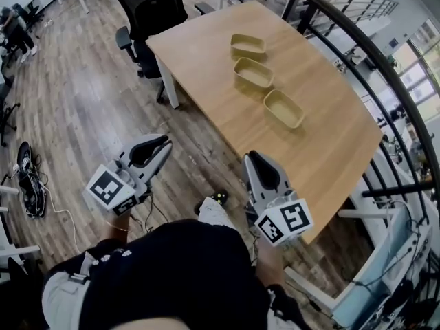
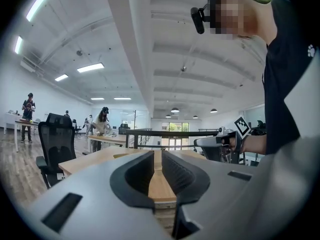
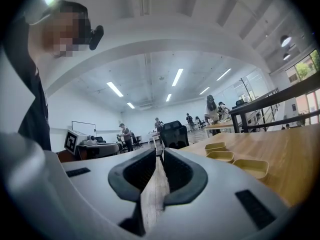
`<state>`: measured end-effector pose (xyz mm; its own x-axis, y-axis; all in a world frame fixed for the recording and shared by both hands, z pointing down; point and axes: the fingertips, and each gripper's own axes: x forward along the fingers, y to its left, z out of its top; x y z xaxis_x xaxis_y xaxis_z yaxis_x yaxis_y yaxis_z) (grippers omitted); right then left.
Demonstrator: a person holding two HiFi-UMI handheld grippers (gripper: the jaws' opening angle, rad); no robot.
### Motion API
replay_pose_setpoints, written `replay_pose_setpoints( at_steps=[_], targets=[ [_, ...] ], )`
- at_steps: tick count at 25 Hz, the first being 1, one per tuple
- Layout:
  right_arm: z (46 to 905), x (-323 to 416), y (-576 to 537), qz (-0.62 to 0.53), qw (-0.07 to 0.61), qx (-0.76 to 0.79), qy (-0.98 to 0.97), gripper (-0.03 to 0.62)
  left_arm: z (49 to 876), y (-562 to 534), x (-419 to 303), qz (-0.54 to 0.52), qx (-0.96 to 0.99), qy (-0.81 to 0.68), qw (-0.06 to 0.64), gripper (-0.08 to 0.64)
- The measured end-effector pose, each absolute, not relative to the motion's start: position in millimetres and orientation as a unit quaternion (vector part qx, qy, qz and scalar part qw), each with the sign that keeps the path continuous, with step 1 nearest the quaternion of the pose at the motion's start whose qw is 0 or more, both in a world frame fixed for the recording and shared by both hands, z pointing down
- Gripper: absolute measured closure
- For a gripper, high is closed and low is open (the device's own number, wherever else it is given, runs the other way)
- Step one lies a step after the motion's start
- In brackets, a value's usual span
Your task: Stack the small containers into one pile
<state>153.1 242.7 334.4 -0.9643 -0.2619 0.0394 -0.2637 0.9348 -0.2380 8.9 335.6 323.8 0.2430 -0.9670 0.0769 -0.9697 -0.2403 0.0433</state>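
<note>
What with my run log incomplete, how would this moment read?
Three tan plastic containers unstacked on wooden table; left claw shut, empty; right claw shut, empty

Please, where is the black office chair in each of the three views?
Head view: black office chair at top left, by the wooden table's far corner.
Left gripper view: at the left edge, beside the table.
Right gripper view: near the centre, past the table's far corner.
Shared landmark: the wooden table.

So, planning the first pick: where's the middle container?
Head view, upper centre: the middle container sits on the table, between the far container and the near container.
</note>
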Motion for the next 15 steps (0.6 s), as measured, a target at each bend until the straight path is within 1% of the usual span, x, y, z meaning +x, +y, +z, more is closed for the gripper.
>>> replay_pose_setpoints(
  at_steps=[8, 15],
  targets=[
    [334.3, 136.0, 189.4, 0.120, 0.011, 0.125, -0.985, 0.555, 321.5, 280.1, -5.8, 0.028, 0.788, -0.613, 0.052, 0.525],
    [340.2, 133.7, 140.9, 0.120, 0.013, 0.141, -0.983, 0.555, 321.7, 219.6, -1.6, 0.039, 0.805, -0.590, 0.050, 0.525]
  ],
)
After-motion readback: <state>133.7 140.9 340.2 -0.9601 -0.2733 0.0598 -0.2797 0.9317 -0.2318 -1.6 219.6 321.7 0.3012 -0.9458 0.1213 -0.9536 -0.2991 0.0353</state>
